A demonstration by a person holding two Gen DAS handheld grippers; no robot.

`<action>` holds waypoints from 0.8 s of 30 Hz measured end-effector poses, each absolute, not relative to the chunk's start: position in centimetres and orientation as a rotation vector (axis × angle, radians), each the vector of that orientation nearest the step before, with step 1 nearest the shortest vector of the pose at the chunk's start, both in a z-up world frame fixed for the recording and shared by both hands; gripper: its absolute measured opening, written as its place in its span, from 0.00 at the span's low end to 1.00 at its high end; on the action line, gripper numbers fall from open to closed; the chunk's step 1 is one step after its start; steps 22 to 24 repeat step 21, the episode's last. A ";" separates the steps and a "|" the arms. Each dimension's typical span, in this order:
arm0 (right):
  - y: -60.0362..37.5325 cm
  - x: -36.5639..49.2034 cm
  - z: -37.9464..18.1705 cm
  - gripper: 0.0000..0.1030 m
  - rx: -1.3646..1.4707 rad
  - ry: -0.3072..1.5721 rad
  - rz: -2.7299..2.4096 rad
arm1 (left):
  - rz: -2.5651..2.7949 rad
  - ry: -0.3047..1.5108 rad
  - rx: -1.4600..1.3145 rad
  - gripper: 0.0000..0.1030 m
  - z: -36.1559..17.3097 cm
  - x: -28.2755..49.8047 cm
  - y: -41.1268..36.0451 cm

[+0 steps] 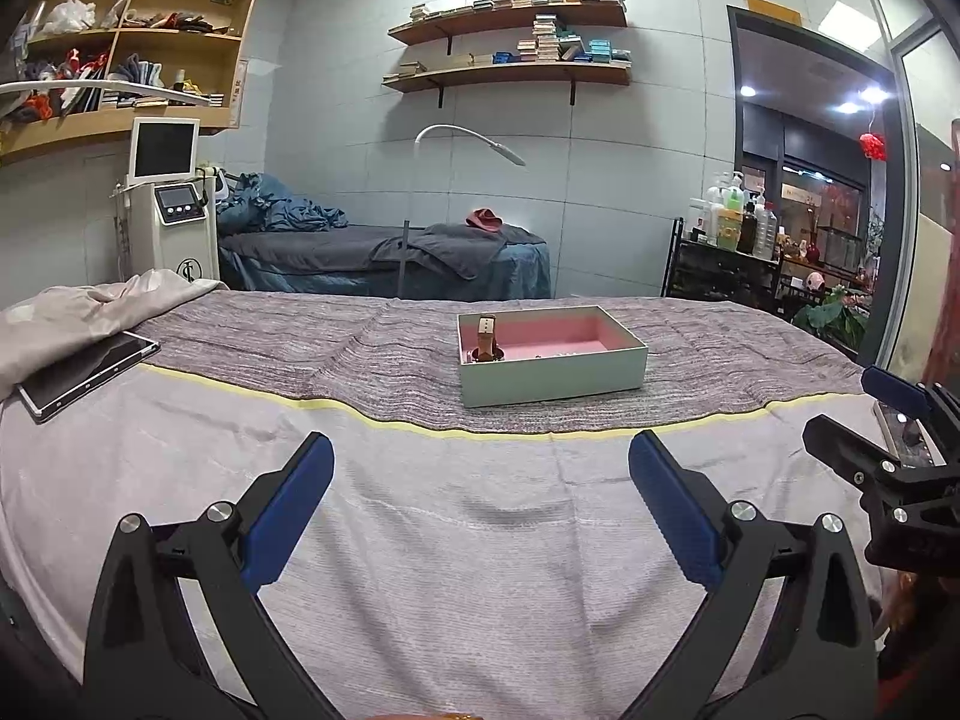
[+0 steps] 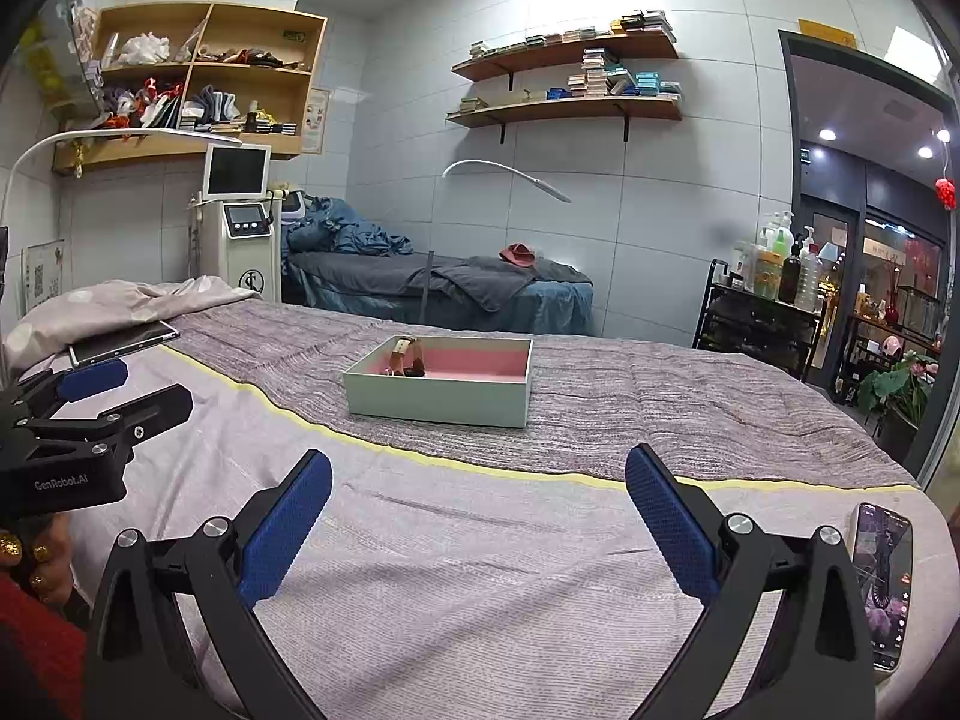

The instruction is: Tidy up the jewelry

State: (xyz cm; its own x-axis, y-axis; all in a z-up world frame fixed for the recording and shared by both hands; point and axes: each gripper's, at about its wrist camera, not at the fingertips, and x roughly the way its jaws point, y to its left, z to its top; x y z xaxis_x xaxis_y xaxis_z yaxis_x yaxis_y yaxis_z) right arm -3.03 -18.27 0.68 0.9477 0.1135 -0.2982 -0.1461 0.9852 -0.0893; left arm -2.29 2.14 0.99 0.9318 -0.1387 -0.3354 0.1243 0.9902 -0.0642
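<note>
The box (image 1: 552, 372) with the pink inside sits in the middle of the bed (image 1: 420, 540), on the grey blanket (image 1: 270, 354). A brown watch (image 1: 486, 339) stands in its left corner. Your left claw (image 1: 480, 504) and right claw (image 2: 478, 516) are both wide apart, holding nothing, near the box.

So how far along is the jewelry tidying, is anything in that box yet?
A brown-strapped watch already sits in the pink-lined box on the bed, with a few tiny pieces on the box floor too small to identify. Nothing is in hand: the left tool and the right tool are both open and empty, hovering short of the box. No loose jewelry shows on the bedspread, so what remains is unclear.
</note>
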 end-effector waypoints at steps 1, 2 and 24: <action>-18.2 -3.0 0.7 0.94 -0.111 0.297 0.133 | -0.138 0.346 -0.043 0.94 1.0 -2.3 2.1; -18.3 -3.0 0.7 0.94 -0.113 0.297 0.133 | -0.141 0.348 -0.043 0.94 1.0 -2.3 2.1; -17.9 -3.2 0.5 0.94 -0.111 0.299 0.134 | -0.131 0.367 -0.052 0.94 0.9 -1.8 2.3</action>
